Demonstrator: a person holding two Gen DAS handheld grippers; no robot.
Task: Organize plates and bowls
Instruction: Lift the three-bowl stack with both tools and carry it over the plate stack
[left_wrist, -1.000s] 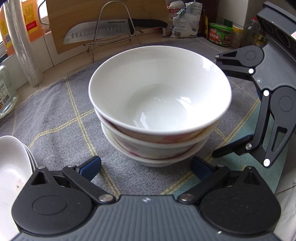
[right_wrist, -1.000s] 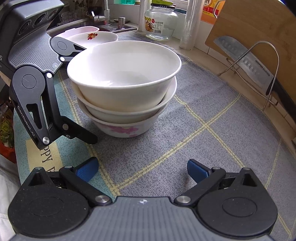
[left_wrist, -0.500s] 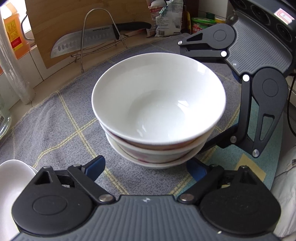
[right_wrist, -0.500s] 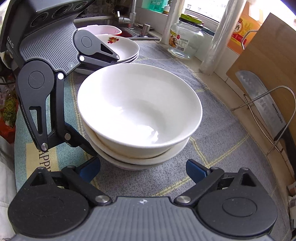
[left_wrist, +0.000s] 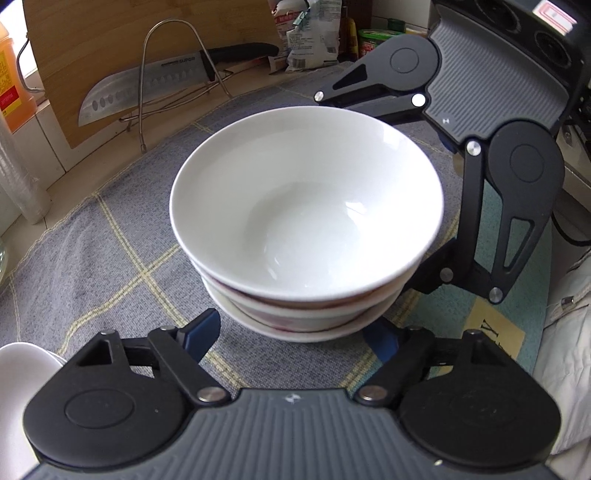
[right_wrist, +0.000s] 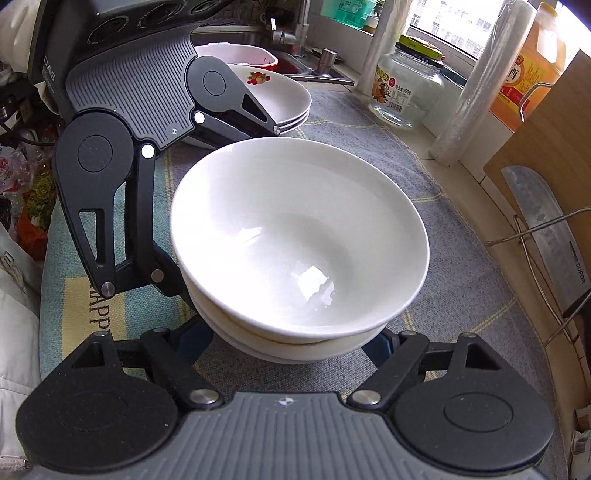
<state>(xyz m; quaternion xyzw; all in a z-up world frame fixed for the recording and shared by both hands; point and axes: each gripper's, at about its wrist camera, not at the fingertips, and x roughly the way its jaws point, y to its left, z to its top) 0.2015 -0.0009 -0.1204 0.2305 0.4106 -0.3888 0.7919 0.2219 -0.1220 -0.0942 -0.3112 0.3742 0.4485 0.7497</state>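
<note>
Between both closing hand-held grippers, left and right, sat the stacked glossy white ceramic bowls; whether either gripper had them clamped could not be told.

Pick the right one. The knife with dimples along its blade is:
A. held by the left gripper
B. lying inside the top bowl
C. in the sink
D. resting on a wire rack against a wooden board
D: the knife rests on the wire rack, leaning against the wooden board.
</note>
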